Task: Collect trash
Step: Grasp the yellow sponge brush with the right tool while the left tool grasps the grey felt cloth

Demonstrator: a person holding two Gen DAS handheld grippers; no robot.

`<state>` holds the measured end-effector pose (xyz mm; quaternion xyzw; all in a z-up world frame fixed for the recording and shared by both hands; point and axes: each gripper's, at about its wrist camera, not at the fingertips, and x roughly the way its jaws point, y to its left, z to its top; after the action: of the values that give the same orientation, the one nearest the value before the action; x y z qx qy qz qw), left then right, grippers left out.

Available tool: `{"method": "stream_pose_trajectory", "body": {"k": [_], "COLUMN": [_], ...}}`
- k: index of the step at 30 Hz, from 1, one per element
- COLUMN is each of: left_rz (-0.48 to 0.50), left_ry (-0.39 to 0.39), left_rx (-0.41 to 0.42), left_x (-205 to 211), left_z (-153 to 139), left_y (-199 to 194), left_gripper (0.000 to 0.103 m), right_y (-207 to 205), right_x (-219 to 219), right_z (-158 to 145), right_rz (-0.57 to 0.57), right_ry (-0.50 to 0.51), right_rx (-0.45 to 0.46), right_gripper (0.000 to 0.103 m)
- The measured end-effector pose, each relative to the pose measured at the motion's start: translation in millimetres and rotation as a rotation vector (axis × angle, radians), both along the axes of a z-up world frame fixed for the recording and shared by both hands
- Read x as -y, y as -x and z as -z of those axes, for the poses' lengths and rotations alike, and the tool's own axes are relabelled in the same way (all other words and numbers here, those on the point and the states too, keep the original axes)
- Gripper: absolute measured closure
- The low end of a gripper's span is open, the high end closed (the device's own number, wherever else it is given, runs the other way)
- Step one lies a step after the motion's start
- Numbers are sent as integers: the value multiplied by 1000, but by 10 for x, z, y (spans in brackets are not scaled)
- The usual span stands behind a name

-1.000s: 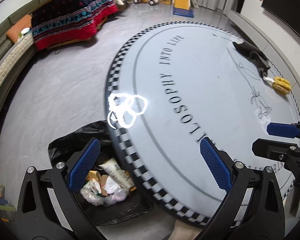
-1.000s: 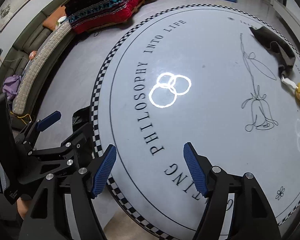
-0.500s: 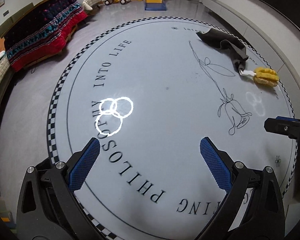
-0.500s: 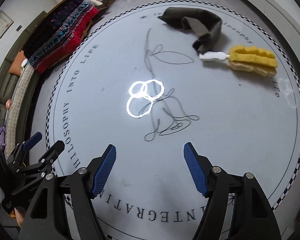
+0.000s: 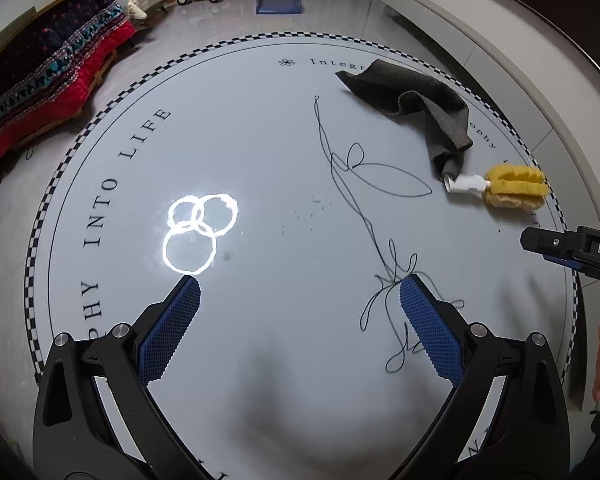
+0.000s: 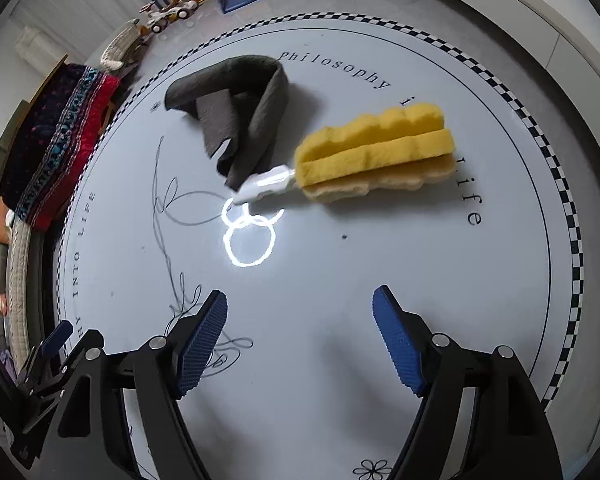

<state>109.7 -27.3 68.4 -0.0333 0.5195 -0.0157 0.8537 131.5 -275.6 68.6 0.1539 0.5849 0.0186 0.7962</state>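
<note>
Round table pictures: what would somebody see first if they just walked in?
Probably the yellow sponge brush, lying near the far edge of the round table, bright against the pale top. Right beside it sits a crumpled dark grey cloth, covering the end of the brush's white handle. Three glowing light rings also shine on the tabletop.

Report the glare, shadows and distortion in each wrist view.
Left wrist view: three overlapping ring-shaped glare spots on the round table, soft shadow between the left gripper fingers, fisheye bending the checkered rim. Right wrist view: the same ring glare sits just below the yellow sponge brush handle; faint shadows under the right gripper, whose empty jaws are opening; edges strongly curved, dark vignette corners.
</note>
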Motion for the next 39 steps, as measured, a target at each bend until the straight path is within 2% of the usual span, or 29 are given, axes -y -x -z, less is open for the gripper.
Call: {"method": "stream_pose_trajectory", "body": {"k": [10, 16, 23, 25, 27, 34, 39], "left_rz": [-14, -28, -69, -77, -79, -106, -117], "left_ry": [73, 115, 153, 150, 148, 166, 143], "left_rx": [-20, -38, -71, -77, -82, -119, -153], "left_x": [231, 350, 479, 541, 624, 891, 1142], "left_z": [-6, 18, 34, 24, 14, 65, 194], "left_y": [-735, -1060, -1414, -1511, -1616, -1972, -2229], "left_gripper": [6, 6, 6, 6, 6, 6, 6], "right_y": [-572, -853, -1116, -1137, -1149, -1149, -1146], "right_x": [285, 311, 285, 303, 336, 515, 633], "right_z": [103, 47, 236, 308, 357, 364, 348], "right_rz": [183, 210, 114, 78, 37, -55, -86], "right_ry": [-80, 1, 195, 252, 300, 261, 238], "right_rx": [-7, 25, -30, -45, -53, -39, -26], "right_gripper": [27, 23, 23, 33, 53, 56, 56]}}
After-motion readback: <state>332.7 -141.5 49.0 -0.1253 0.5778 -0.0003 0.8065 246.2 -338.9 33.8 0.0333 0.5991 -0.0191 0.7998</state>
